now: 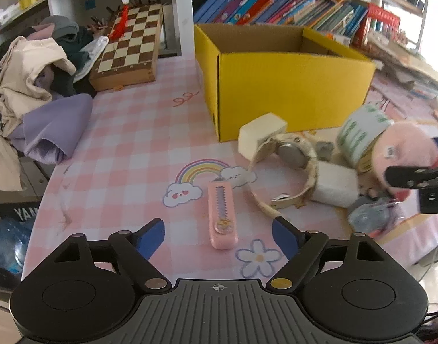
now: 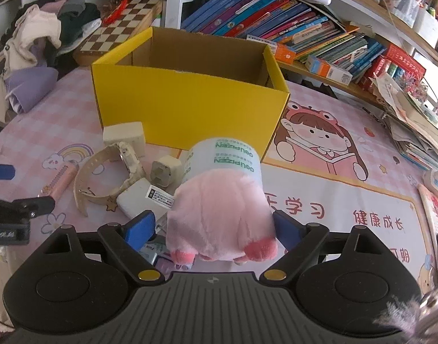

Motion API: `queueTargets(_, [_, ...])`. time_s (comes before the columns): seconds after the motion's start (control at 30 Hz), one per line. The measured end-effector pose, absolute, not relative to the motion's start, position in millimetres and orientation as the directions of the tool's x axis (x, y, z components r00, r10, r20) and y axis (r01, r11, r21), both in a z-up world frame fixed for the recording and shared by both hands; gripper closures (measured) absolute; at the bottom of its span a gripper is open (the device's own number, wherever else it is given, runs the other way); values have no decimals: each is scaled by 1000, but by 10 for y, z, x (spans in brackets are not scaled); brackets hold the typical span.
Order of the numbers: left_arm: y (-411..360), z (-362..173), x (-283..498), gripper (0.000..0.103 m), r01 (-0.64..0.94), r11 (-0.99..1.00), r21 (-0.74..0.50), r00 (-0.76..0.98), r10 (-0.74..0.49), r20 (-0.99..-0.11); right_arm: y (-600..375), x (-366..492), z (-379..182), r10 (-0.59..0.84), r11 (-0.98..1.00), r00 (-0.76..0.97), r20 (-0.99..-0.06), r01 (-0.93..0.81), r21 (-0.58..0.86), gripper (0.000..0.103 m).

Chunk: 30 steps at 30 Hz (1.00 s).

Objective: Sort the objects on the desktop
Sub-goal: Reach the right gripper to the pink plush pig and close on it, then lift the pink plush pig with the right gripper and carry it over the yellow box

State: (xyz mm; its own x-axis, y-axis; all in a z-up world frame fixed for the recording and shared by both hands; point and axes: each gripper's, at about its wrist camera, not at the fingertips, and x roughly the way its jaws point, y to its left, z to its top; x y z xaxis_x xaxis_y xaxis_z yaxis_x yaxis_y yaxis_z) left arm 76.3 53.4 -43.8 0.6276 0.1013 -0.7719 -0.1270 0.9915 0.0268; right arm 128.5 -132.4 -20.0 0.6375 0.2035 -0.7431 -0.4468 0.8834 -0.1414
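A yellow cardboard box stands open at the back of the pink checked desk. My left gripper is open, with a pink utility knife lying between its fingers. My right gripper is open around a pink plush toy; its fingers stand beside the toy and I cannot tell if they touch it. In front of the box lie a beige wristwatch, white chargers and a tape roll.
A chessboard and a pile of clothes sit at the back left. Shelves of books run behind the box. A stack of papers lies at the right. The desk edge curves along the left.
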Motion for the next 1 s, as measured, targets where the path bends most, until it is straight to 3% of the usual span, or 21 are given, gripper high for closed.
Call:
queueTargets(0.17, [581,-577,888,32,-138,990,31,589,108,-801,-1372,1385,-227,193,890,632,-750,-435,-137,20])
queueTargets(0.5, [660,-615,958,38,-183,983,6,586,114,-803,-1407,1502,-232,220,882,615,-757,-458,-115,29])
queueTargets(0.6, [684,-621,976,53,-197,980,-2,586,116,-802,-1422,1517,-226,235,878,610,-757,-467,-104,33])
queueTargets(0.67, [706,-624,986,72,-208,978,-10,587,116,-801,-1465,1525,-211,250,881,607,-755,-465,-82,36])
queueTargets(0.77, [821,-605,973,80,-241,968,-67,593,92,-800,-1558,1524,-161,264,895,613,-745,-444,-49,38])
queueTargets(1.0, [843,-385,874,80,-251,964,-92,669,104,-736,-1683,1451,9,275,908,654,-705,-417,-32,38])
